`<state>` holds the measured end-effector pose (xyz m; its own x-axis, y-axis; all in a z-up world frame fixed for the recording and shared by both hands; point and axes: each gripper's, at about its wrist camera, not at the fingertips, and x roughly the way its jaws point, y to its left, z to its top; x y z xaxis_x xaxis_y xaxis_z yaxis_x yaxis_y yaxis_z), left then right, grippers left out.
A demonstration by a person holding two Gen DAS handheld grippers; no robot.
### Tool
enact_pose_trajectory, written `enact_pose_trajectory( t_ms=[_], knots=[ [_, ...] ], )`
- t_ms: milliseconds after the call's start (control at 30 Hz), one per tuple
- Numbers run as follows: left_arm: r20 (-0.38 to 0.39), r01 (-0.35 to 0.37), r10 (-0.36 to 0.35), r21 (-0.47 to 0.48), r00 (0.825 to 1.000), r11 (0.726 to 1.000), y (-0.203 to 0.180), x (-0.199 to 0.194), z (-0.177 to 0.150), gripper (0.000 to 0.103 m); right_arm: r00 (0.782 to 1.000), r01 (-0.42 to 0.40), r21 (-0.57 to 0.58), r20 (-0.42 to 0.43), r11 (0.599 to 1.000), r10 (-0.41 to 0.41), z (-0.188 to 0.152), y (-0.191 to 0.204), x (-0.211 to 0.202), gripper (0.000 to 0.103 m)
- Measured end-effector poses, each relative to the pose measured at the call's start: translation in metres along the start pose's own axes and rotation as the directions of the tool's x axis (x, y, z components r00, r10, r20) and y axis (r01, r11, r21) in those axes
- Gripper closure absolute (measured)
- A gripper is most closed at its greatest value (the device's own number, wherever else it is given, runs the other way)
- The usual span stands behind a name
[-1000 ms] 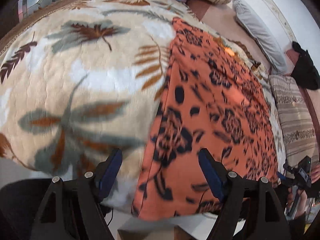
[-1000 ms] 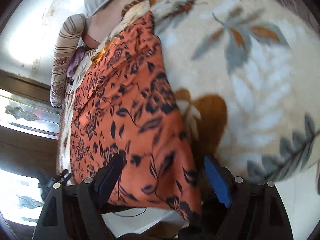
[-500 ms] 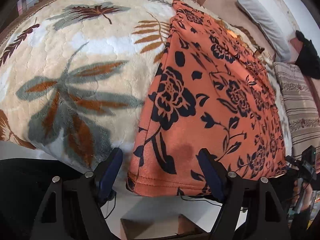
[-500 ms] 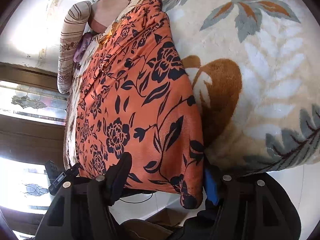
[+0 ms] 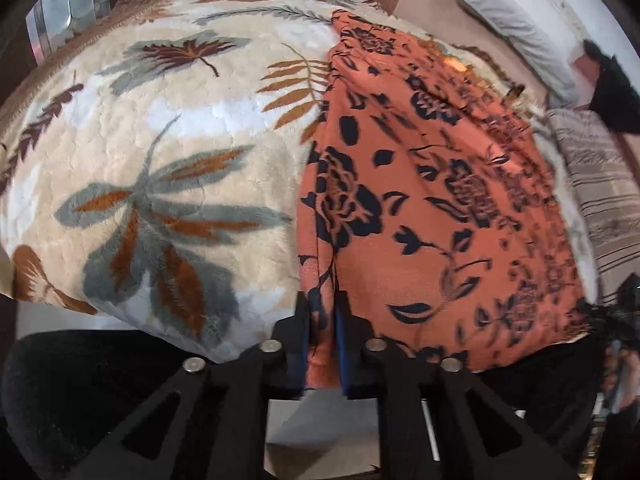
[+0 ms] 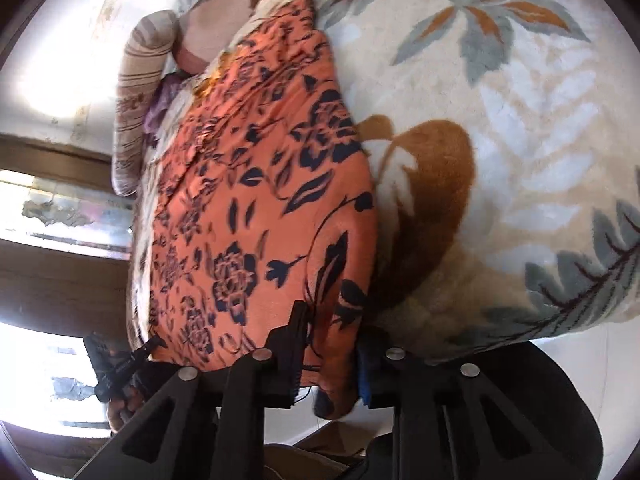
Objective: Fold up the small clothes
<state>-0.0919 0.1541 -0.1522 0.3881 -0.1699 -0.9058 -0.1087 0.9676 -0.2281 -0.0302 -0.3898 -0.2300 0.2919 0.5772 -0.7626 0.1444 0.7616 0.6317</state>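
Note:
An orange garment with a black flower print (image 5: pixel 432 200) lies spread flat on a leaf-patterned blanket (image 5: pixel 160 140), its near hem hanging at the bed's front edge. My left gripper (image 5: pixel 322 332) is shut on the hem's left corner, cloth bunched between the blue pads. In the right wrist view the same garment (image 6: pixel 256 200) runs away from me, and my right gripper (image 6: pixel 328 356) is shut on its right hem corner, which droops below the fingers.
Striped pillows (image 5: pixel 600 200) and a grey pillow (image 5: pixel 516 28) lie at the head of the bed. A black item (image 5: pixel 612 92) sits at the far right. The left gripper shows at the right wrist view's lower left (image 6: pixel 116 364). White floor lies below the bed edge.
Both grippers moved in to the near hem and closed from wide open onto its two corners. The cloth at each corner is now pinched and bunched.

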Motion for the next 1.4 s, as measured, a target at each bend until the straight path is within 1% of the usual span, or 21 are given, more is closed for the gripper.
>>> enact_pose_trajectory(
  t_ms=[33, 67, 133, 167, 200, 267, 300, 367, 433, 500, 533, 667, 733, 900, 933, 1000, 1100, 1167, 1233, 1300, 1400],
  knots=[
    [-0.004, -0.019, 0.019, 0.001, 1.0, 1.0, 0.001, 0.005, 0.0, 0.069, 1.0, -0.004, 0.0, -0.022, 1.0, 0.004, 0.0, 0.0, 0.003, 0.049],
    [-0.019, -0.01, 0.01, -0.008, 1.0, 1.0, 0.002, 0.01, 0.0, 0.054, 0.999, -0.012, -0.012, -0.03, 1.0, 0.011, 0.0, 0.003, 0.004, 0.03],
    [-0.015, 0.007, -0.007, -0.014, 1.0, 1.0, 0.003, 0.012, -0.002, 0.049, 0.999, 0.029, -0.055, -0.019, 0.998, -0.03, 0.001, 0.011, 0.004, 0.03],
    [-0.012, -0.003, 0.003, 0.001, 1.0, 1.0, 0.002, 0.012, -0.003, 0.05, 0.999, 0.035, -0.052, -0.022, 0.998, -0.036, 0.001, 0.011, 0.006, 0.032],
    [-0.009, -0.009, 0.009, 0.011, 1.0, 1.0, 0.002, 0.012, -0.003, 0.07, 0.999, 0.037, -0.043, -0.026, 0.998, -0.039, 0.002, 0.009, 0.007, 0.039],
    [-0.014, 0.005, -0.004, 0.014, 1.0, 1.0, 0.003, 0.011, -0.001, 0.095, 0.998, 0.045, -0.013, -0.048, 0.999, -0.045, 0.004, 0.002, 0.009, 0.091],
    [-0.014, 0.029, -0.029, -0.008, 0.999, 1.0, 0.007, 0.008, 0.001, 0.097, 0.998, 0.027, -0.009, -0.059, 1.0, -0.028, 0.004, 0.001, 0.01, 0.095],
    [0.022, 0.072, -0.072, -0.029, 0.997, 0.997, 0.008, -0.006, 0.007, 0.097, 0.998, 0.01, -0.032, -0.055, 0.999, -0.012, 0.003, 0.006, 0.005, 0.095],
    [0.072, 0.115, -0.113, -0.034, 0.991, 0.993, 0.008, -0.026, 0.013, 0.097, 0.999, -0.054, -0.009, -0.005, 0.999, 0.054, 0.006, 0.007, -0.013, 0.095],
    [0.09, 0.125, -0.122, -0.032, 0.988, 0.992, 0.007, -0.034, 0.018, 0.097, 0.996, -0.079, -0.01, 0.031, 0.997, 0.079, 0.009, 0.008, -0.026, 0.095],
    [0.082, 0.124, -0.121, -0.031, 0.989, 0.992, 0.007, -0.032, 0.019, 0.097, 0.995, -0.093, -0.003, 0.039, 0.996, 0.093, 0.011, 0.005, -0.029, 0.095],
    [-0.093, 0.071, -0.079, -0.088, 0.993, 0.994, 0.019, 0.017, 0.013, 0.097, 0.997, -0.068, 0.071, -0.035, 0.995, 0.071, 0.012, -0.02, -0.004, 0.095],
    [-0.06, 0.093, -0.098, -0.083, 0.993, 0.992, 0.018, 0.008, 0.016, 0.097, 0.994, -0.097, 0.086, -0.033, 0.992, 0.1, 0.013, -0.024, -0.002, 0.095],
    [0.09, 0.172, -0.171, -0.004, 0.981, 0.985, -0.003, -0.039, 0.054, 0.097, 0.972, -0.229, 0.041, 0.062, 0.972, 0.227, 0.036, -0.001, -0.027, 0.095],
    [0.088, 0.171, -0.17, -0.003, 0.981, 0.985, -0.003, -0.038, 0.061, 0.097, 0.967, -0.245, 0.029, 0.072, 0.969, 0.243, 0.044, 0.003, -0.028, 0.095],
    [0.037, 0.131, -0.131, -0.003, 0.991, 0.991, -0.004, -0.018, 0.071, 0.097, 0.975, -0.214, 0.011, 0.054, 0.977, 0.213, 0.056, 0.009, -0.02, 0.095],
    [-0.046, 0.1, -0.102, -0.035, 0.994, 0.994, 0.005, 0.012, 0.063, 0.097, 0.982, -0.187, 0.063, -0.016, 0.98, 0.188, 0.057, 0.001, 0.007, 0.095],
    [-0.044, 0.118, -0.12, -0.038, 0.992, 0.992, 0.004, 0.014, 0.067, 0.097, 0.979, -0.198, 0.087, -0.031, 0.976, 0.202, 0.058, -0.004, 0.011, 0.095],
    [-0.021, 0.144, -0.144, -0.021, 0.989, 0.989, -0.001, 0.006, 0.087, 0.097, 0.973, -0.23, 0.099, -0.005, 0.968, 0.231, 0.07, -0.001, 0.009, 0.095],
    [0.047, 0.19, -0.19, 0.01, 0.981, 0.982, -0.013, -0.01, 0.128, 0.097, 0.962, -0.274, 0.079, 0.038, 0.958, 0.272, 0.094, 0.011, 0.001, 0.096],
    [0.154, 0.23, -0.233, 0.04, 0.96, 0.972, -0.029, -0.024, 0.194, 0.097, 0.924, -0.359, -0.004, 0.142, 0.933, 0.356, 0.159, 0.044, -0.017, 0.096]
  ],
)
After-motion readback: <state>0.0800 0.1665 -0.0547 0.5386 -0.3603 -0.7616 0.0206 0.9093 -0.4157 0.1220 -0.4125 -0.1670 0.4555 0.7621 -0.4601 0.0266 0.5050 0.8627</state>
